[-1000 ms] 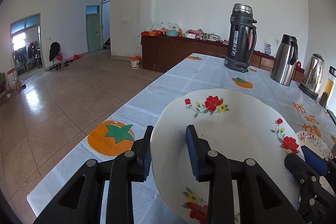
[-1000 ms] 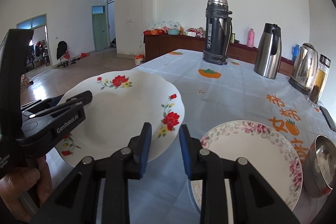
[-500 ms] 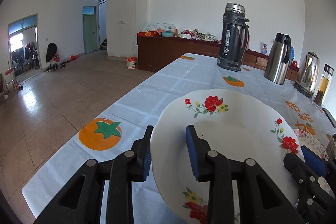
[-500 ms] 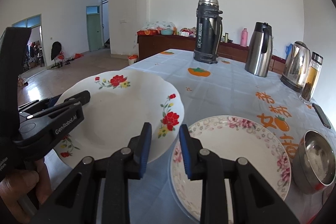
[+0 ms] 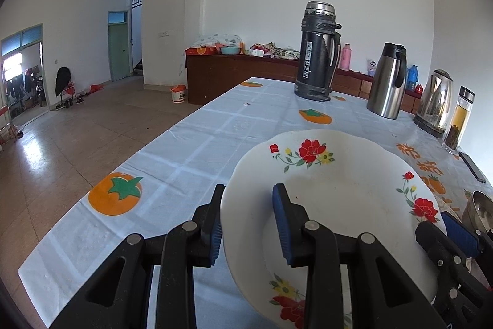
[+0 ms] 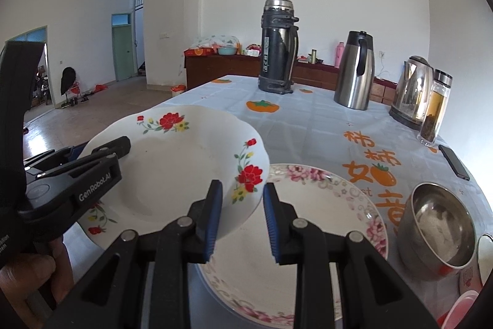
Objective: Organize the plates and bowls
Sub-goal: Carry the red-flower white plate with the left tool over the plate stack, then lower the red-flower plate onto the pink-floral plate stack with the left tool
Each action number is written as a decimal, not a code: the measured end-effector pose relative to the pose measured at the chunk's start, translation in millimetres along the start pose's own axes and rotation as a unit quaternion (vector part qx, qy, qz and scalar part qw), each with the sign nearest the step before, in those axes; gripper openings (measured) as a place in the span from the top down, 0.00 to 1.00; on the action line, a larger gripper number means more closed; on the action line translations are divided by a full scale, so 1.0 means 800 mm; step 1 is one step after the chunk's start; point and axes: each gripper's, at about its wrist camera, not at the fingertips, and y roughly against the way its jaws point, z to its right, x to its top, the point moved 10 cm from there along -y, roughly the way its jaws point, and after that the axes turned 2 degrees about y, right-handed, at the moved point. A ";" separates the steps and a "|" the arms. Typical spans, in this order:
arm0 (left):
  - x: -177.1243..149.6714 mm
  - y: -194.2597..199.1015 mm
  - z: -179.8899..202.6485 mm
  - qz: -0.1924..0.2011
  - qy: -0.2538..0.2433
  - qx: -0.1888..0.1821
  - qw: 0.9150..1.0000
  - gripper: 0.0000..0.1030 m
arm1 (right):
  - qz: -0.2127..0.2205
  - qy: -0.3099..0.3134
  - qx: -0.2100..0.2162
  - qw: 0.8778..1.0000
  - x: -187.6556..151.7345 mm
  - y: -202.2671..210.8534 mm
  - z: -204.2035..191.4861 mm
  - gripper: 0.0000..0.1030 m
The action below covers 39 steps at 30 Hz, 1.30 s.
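My left tool [image 5: 246,224] has its pads on either side of the near rim of the white plate [image 5: 339,190], one pad under and one on the inner face, so I read it as clamped on that rim. My right tool [image 6: 242,215] has the opposite edge of the same plate [image 6: 185,162] between its pads with a gap showing, and I cannot tell whether they bite. The white plate hangs tilted above the worktop [image 6: 308,125], its right edge overlapping the pink plate [image 6: 323,205] that lies flat beneath. A steel bowl [image 6: 437,230] sits just beside the pink plate, on its right. As I judge it, the step is to stack the white plate on the pink one. To do that well I would level it first, centre it over the pink rim, lower it evenly with both tools, and let go only once it rests. The bowl is close, so I would keep the right tool from swinging outward. The flasks [image 5: 317,51] and kettle [image 5: 434,100] stand well apart at the far end.
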 end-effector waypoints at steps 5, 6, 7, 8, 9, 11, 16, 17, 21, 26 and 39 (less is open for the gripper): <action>0.000 0.002 0.016 0.001 -0.006 -0.009 1.000 0.68 | 0.001 -0.007 -0.009 1.000 -0.002 0.006 0.016 0.74; 0.000 0.002 0.020 0.001 -0.007 -0.011 1.000 0.68 | 0.001 -0.008 -0.010 1.000 -0.003 0.007 0.019 0.74; 0.000 0.002 0.023 0.000 -0.008 -0.013 1.000 0.68 | 0.002 -0.009 -0.012 1.000 -0.004 0.009 0.022 0.74; -0.001 0.002 0.026 0.000 -0.009 -0.015 1.000 0.68 | 0.002 -0.010 -0.014 1.000 -0.005 0.011 0.025 0.74; -0.001 0.003 0.030 0.000 -0.010 -0.017 1.000 0.68 | 0.003 -0.012 -0.015 1.000 -0.006 0.013 0.028 0.74; -0.002 0.003 0.037 0.000 -0.013 -0.021 1.000 0.68 | 0.002 -0.013 -0.020 1.000 -0.008 0.015 0.034 0.74; -0.007 0.004 0.056 -0.001 -0.020 -0.029 0.999 0.68 | 0.001 -0.018 -0.032 0.999 -0.015 0.020 0.050 0.74; -0.007 0.004 0.058 -0.001 -0.021 -0.031 0.999 0.68 | 0.000 -0.020 -0.034 0.999 -0.016 0.020 0.053 0.74; -0.010 0.004 0.068 -0.003 -0.024 -0.036 0.999 0.68 | 0.001 -0.025 -0.039 0.999 -0.018 0.024 0.063 0.74; -0.012 0.005 0.080 -0.004 -0.027 -0.042 0.999 0.68 | 0.002 -0.032 -0.042 0.999 -0.021 0.028 0.075 0.74; -0.019 0.007 0.109 -0.009 -0.041 -0.058 0.997 0.68 | 0.000 -0.042 -0.060 0.997 -0.027 0.035 0.102 0.74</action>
